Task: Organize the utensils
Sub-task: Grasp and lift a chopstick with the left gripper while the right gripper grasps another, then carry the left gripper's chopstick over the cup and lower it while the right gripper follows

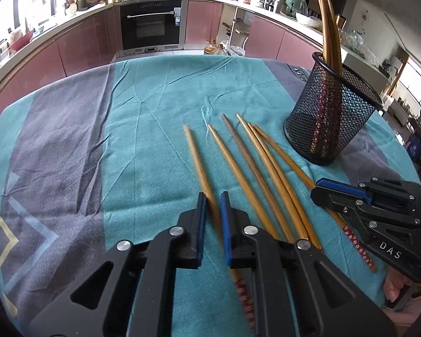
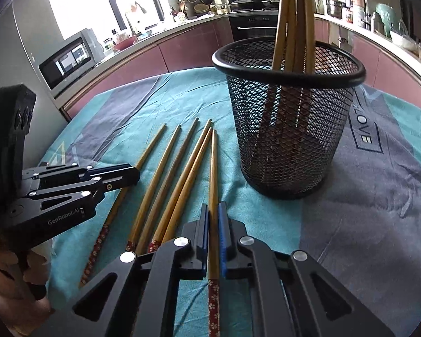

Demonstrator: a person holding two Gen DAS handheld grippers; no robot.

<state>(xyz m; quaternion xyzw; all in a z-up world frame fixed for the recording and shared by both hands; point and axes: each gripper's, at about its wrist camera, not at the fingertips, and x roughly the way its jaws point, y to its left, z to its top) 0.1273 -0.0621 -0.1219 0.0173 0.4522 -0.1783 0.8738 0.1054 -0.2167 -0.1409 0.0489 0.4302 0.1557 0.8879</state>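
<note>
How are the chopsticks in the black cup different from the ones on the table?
The chopsticks in the mesh cup stand nearly upright, thin tips up; the chopsticks on the teal cloth lie flat. The cup holds only a few, bunched together, while six lie fanned out on the cloth. The cup ones stand free, but two on the cloth are pinched, one in each hand-held gripper. Both sets are brown with red patterned handle ends.
</note>
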